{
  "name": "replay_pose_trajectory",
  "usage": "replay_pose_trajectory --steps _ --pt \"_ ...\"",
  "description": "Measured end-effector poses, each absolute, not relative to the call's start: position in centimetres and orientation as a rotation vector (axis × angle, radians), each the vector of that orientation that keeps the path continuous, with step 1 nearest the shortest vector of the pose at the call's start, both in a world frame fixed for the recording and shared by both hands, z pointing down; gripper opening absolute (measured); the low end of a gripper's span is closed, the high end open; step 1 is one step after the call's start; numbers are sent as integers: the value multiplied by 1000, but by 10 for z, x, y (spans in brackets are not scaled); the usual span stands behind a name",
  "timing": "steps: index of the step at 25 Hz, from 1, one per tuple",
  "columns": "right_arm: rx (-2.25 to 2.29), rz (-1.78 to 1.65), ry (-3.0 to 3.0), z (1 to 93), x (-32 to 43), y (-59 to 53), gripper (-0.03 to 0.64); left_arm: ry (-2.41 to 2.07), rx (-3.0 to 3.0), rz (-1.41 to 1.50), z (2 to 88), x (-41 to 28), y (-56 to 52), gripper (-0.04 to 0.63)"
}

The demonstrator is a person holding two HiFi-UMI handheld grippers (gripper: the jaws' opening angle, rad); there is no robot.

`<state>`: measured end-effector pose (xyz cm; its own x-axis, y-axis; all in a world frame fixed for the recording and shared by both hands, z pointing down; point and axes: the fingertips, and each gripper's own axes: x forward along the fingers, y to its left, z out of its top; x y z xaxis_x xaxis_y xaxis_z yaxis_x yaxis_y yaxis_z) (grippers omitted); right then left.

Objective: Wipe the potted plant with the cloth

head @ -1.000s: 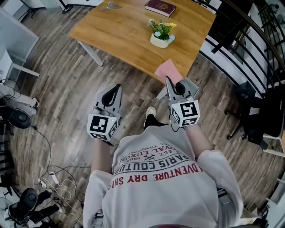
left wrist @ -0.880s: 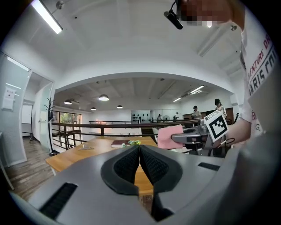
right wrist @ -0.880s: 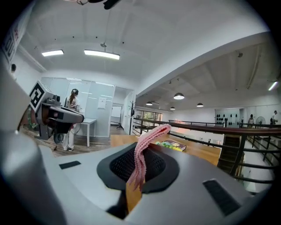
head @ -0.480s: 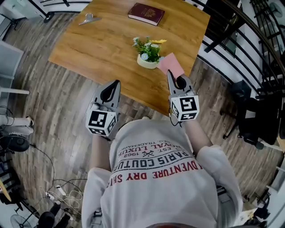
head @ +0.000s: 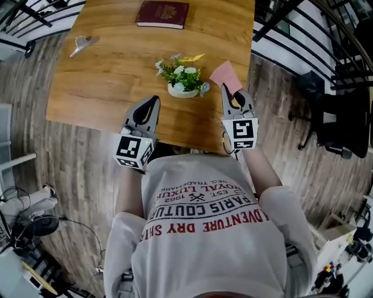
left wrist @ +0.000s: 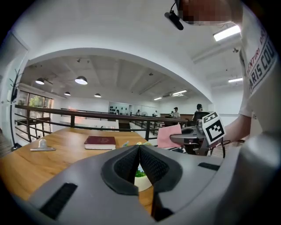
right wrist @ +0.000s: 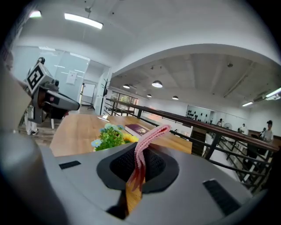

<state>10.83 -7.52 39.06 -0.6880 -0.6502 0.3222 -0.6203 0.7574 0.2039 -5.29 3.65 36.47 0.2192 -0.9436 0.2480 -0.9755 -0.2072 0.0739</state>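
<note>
**Here, both tools sit at the table's near edge, with the cloth in the right one**

Plainly, the right tool [head: 225, 87] is clamped on the pink cloth [head: 225, 75]. In the right gripper view the folded fabric runs up between the closed jaws, rises past their tips and bends over to the right. From the head view the cloth sticks out ahead of the tool over the right-hand part of the wooden table [head: 111, 70]. It is just beside the potted plant [head: 180, 80], and a narrow gap shows between them.

The left tool [head: 153, 100] has its jaws pressed together and holds nothing. In the left gripper view the pads meet at the tips, and the plant's white pot shows through the slit lower down, beyond them. This tool hovers over the near edge of the table, to the near left of the plant and apart from it.

The potted plant stands upright in a small white pot, with green leaves and white, blue and yellow flowers. It sits toward the table's near right corner, ahead of and between the two tools.

A dark red book [head: 162, 13] lies flat near the far edge. A small metal clip [head: 83, 45] lies well to the left of the book. A black railing [head: 291, 41] runs past the table's right side, above a plank floor [head: 76, 169].
</note>
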Motion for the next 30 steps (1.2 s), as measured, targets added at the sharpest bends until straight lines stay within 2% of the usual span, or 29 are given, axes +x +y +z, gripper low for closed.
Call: replay_pose_trajectory --steps 13,22,30 --pt "946 -47 -2262 518 91 -85 35 -1307 2409 371 463 -39 -17 17" --pt "691 -156 -2245 548 54 -57 35 -1176 2441 405 488 -35 -38 17" --pt "663 -187 -2186 553 51 -46 35 -1036 2530 375 493 -30 -40 15"
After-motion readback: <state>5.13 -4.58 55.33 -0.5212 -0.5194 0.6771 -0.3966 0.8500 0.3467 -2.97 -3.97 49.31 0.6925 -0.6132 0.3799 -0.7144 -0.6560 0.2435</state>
